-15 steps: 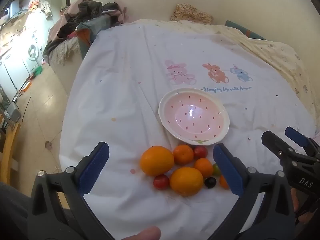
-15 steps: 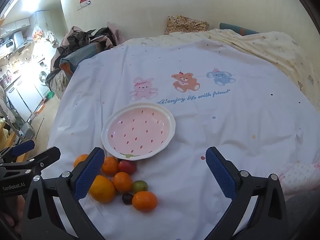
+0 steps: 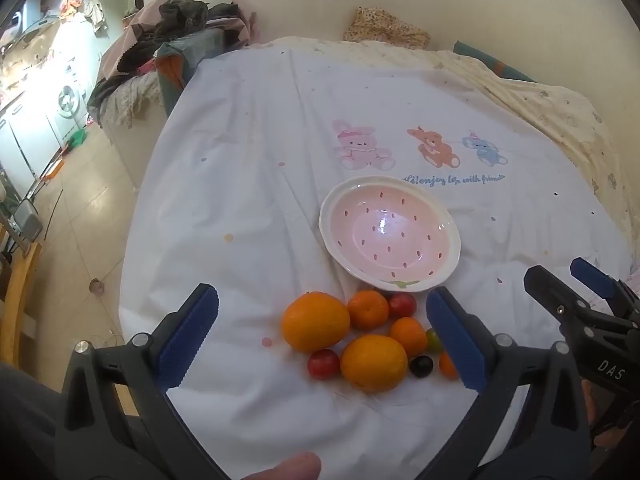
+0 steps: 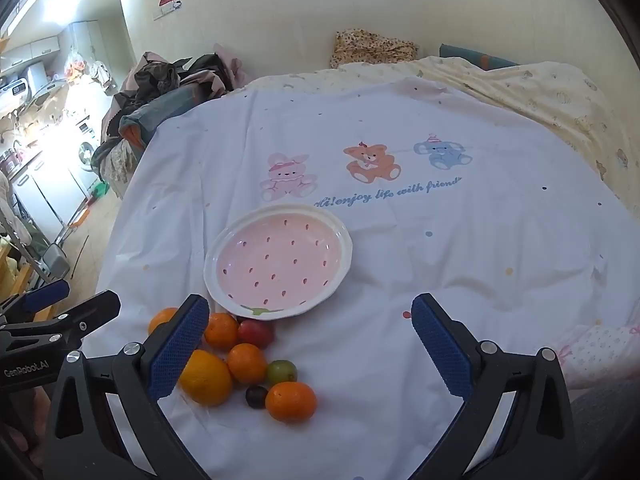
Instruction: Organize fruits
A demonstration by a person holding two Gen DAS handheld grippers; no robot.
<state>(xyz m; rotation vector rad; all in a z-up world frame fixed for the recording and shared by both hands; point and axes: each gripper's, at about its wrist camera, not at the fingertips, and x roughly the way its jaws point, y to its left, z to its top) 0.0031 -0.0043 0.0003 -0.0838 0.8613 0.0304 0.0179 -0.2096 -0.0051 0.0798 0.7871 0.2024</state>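
Both my grippers, left gripper [image 3: 322, 338] and right gripper [image 4: 310, 344], gape wide and empty. Risk, lower centre: the clustered fruits [image 3: 370, 340] may roll when nudged, missing the bowl [image 3: 390, 234].

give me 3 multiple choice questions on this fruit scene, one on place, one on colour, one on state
1. Where does the fruit pile lie?
A. inside the bowl
B. on the sheet beside the bowl's near rim
C. on the floor

2. What colour is the inside of the bowl?
A. pink with dark specks
B. plain green
C. blue

3. How is the left claw?
A. shut on an orange
B. shut on nothing
C. open, holding nothing

Answers:
1 B: the fruit rests on the white sheet just outside the rim.
2 A: the pink inside is dotted like a strawberry.
3 C: its blue pads stand wide apart, touching no fruit.
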